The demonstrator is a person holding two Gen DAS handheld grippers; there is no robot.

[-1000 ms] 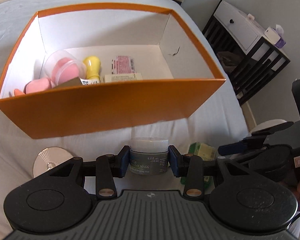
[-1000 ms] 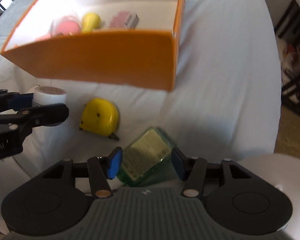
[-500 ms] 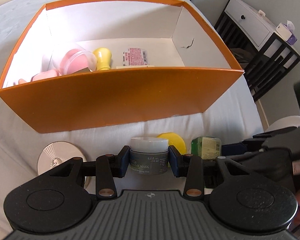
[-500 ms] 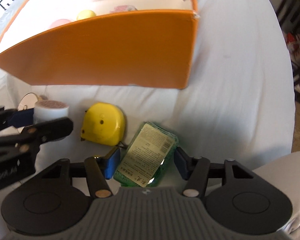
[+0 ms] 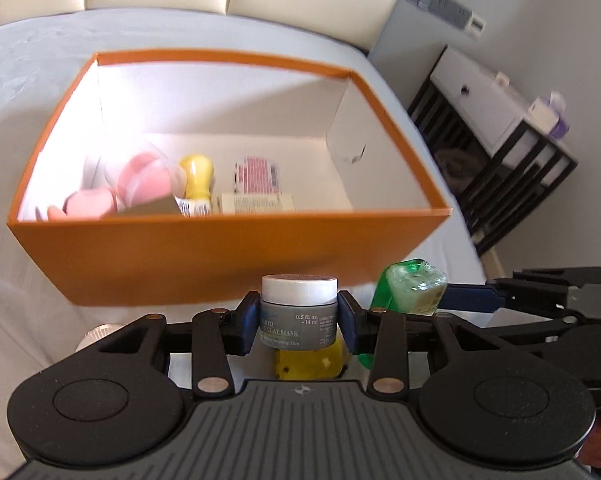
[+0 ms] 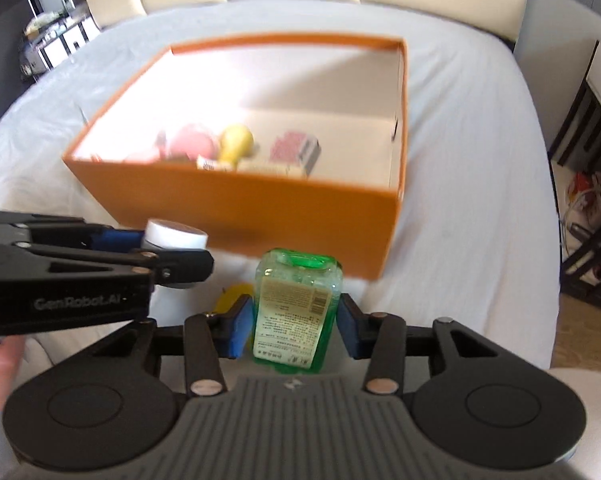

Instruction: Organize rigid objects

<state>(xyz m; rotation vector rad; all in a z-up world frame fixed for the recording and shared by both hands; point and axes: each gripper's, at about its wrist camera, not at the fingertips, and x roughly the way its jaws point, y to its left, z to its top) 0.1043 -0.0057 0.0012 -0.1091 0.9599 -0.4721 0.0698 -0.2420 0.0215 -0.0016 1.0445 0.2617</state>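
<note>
**Both grippers loaded in front of the orange box**

The left gripper (image 5: 298, 322) has its blue pads pressed on either side of a small grey clay-mask jar with a white lid (image 5: 298, 312), jaws narrowed to the jar's width and the jar upright between them. Straight beyond the jaws stands the open orange cardboard box with a white interior (image 5: 228, 248), resting on the pale bed sheet (image 5: 20, 80). Inside it, toward the left half, lie a pink sponge in a clear round case (image 5: 146, 180), a small yellow bottle (image 5: 196, 178), a pink-patterned packet (image 5: 256, 174) and a flat cream carton (image 5: 256, 202); the right half of the floor is bare. Below the jaws, partly hidden by the jar, sits a yellow tape measure (image 5: 308, 362) on the sheet. A silver disc (image 5: 96, 334) peeks out past the left finger.

The right gripper (image 6: 294, 322) has just been closing its jaws, and a flat green translucent bottle with a printed label (image 6: 294, 312) stands upright between its blue pads, gripped on both sides and clear of the sheet. The box's near right corner lies just beyond this bottle. To the left of these jaws the left gripper crosses the view with its jar. A dark-framed white side table (image 5: 500, 120) stands off to the right of the bed.
</note>
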